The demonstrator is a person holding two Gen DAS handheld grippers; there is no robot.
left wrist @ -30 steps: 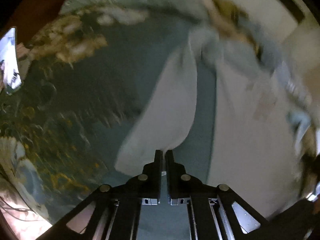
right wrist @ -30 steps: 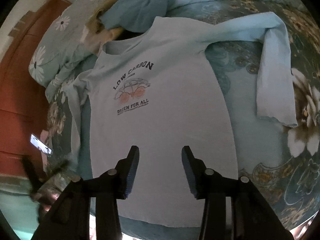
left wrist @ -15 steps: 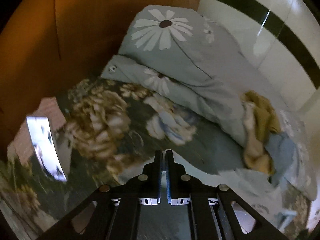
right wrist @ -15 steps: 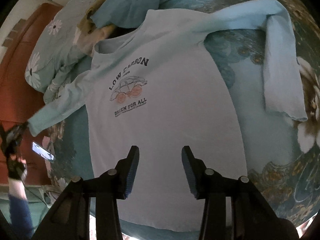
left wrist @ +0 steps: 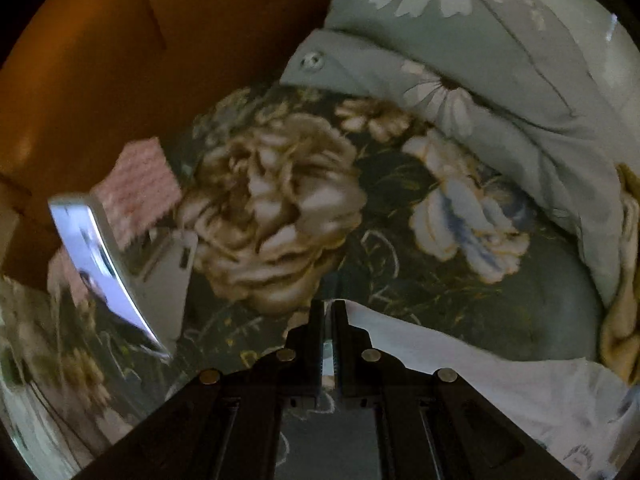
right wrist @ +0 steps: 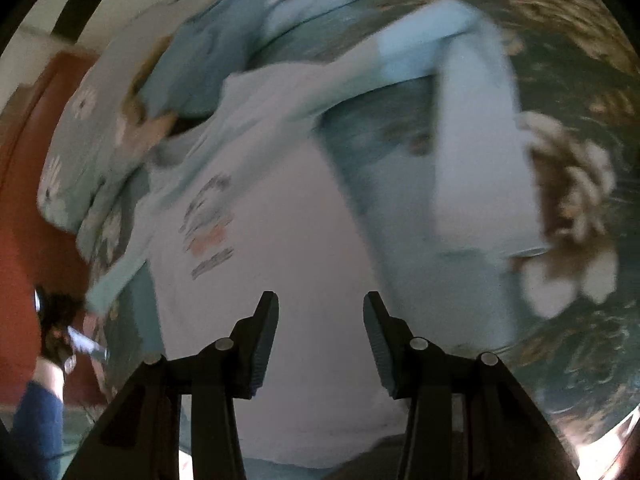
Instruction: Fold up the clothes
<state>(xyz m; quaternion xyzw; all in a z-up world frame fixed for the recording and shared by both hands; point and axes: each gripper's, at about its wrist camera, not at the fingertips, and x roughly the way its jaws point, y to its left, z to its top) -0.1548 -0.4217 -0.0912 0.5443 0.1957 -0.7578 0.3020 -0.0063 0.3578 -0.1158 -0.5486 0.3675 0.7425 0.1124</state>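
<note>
Left wrist view: left claw [left wrist: 328, 308] closed, black fingers pressed together on the cuff of a pale blue long-sleeved cotton T-shirt [left wrist: 460, 364]; sleeve trailing right and down from the tips. Beneath: dark floral bedspread [left wrist: 280, 208]. Grey-green daisy-print pillow [left wrist: 460, 40] at upper right, yellow crumpled garment [left wrist: 624, 280] at right edge, lit phone screen [left wrist: 100, 264] at left, brown wooden panel [left wrist: 100, 60] behind.

Right wrist view, heavily blurred: right claw [right wrist: 320, 312] open, nothing between the fingers, hovering above the lower body of the T-shirt [right wrist: 300, 280]. Shirt spread face up on the bedspread [right wrist: 580, 380], chest print legible only as smears. One sleeve bent downward at right; the other stretched left to the left claw [right wrist: 60, 312], dark and indistinct, with a blue sleeve [right wrist: 36, 420] of the person below it.
</note>
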